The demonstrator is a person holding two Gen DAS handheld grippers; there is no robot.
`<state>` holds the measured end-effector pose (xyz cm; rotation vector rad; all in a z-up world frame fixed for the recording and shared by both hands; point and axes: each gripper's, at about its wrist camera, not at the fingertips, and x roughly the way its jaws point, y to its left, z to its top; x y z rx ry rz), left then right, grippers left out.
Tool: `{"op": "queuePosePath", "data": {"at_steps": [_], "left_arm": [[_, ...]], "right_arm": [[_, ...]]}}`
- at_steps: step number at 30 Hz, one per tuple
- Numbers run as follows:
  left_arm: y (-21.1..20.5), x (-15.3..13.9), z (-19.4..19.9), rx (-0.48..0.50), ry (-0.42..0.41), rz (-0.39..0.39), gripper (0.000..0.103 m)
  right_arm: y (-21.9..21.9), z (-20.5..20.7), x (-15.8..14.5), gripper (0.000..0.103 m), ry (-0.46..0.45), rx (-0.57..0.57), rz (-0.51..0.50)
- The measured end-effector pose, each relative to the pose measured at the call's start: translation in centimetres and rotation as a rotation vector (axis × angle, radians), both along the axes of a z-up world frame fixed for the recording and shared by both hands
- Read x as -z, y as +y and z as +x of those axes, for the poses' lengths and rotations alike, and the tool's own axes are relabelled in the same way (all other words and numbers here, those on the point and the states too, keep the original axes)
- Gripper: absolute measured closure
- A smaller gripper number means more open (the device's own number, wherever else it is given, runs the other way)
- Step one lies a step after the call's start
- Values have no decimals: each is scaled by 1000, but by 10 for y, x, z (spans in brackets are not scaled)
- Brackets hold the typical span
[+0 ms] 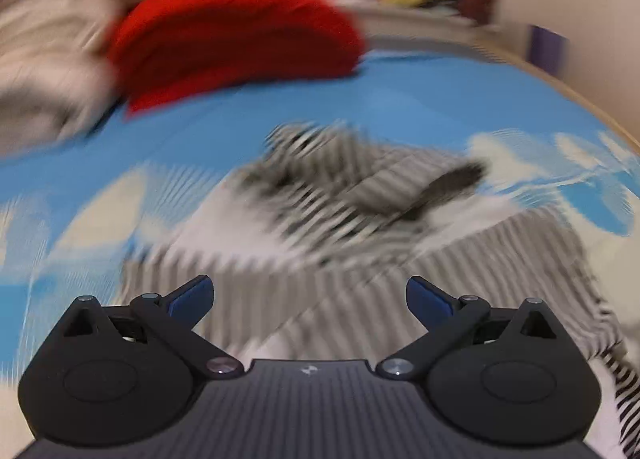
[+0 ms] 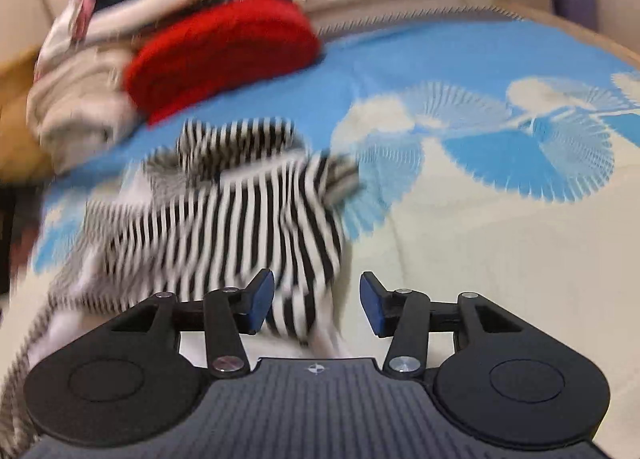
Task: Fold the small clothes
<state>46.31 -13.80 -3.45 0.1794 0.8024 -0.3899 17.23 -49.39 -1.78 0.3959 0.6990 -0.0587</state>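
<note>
The striped garment [image 2: 224, 219] lies rumpled on the blue patterned cover [image 2: 460, 59], near a red folded item [image 2: 224, 51] and a beige pile [image 2: 80, 107]. The left gripper [image 1: 310, 295] stands wide open above the cloth, holding nothing. The right gripper [image 2: 316, 307] is part-open; cloth lies between its jaws, unpressed. Recommended: flatten the garment first, then grasp an edge at two well-spaced points.

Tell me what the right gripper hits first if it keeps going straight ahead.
Most likely the striped garment: its near edge lies just ahead of the open right gripper, toward the left finger. Blur makes depth uncertain.
</note>
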Motion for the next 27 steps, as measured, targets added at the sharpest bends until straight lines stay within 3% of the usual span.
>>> {"op": "queuePosePath", "data": {"at_steps": [1, 3, 5, 7, 9, 10, 11, 12, 13, 15, 18, 20, 22, 24, 27], "left_arm": [[15, 7, -1, -46, 20, -5, 1], [33, 20, -5, -95, 11, 17, 1], [43, 30, -3, -101, 4, 17, 1], [43, 43, 2, -97, 7, 3, 1], [40, 62, 7, -113, -28, 56, 0], [34, 78, 13, -114, -53, 104, 0], [40, 88, 12, -110, -67, 96, 0], [46, 92, 14, -134, -89, 43, 0], [50, 92, 19, -160, -71, 0, 0], [54, 85, 30, -165, -28, -31, 0], [58, 53, 35, -174, -102, -78, 0], [53, 38, 36, -205, -134, -38, 0], [44, 32, 39, -234, -91, 24, 0], [34, 30, 38, -232, -49, 48, 0], [23, 28, 34, -197, -77, 100, 0]], "right_arm": [[-1, 7, -3, 68, -32, 1, 12], [7, 31, -8, 82, -71, -54, -80], [14, 56, -9, 83, -96, -69, -171], [18, 89, 1, 83, -95, -101, -129], [22, 118, 20, 83, -34, -87, -99], [24, 133, 34, 83, 48, -81, -132], [23, 144, 50, 82, 137, -73, -180], [16, 148, 64, 81, 168, -47, -186], [6, 144, 68, 80, 117, -31, -129], [-7, 141, 61, 78, 119, -44, -70], [-24, 131, 38, 55, 56, 14, -20], [-28, 132, 25, 52, -2, 19, 37], [-31, 145, 18, 45, -30, 51, 94], [-25, 161, 17, 39, -21, 66, 136], [-3, 183, 25, 37, 62, 91, 118]]}}
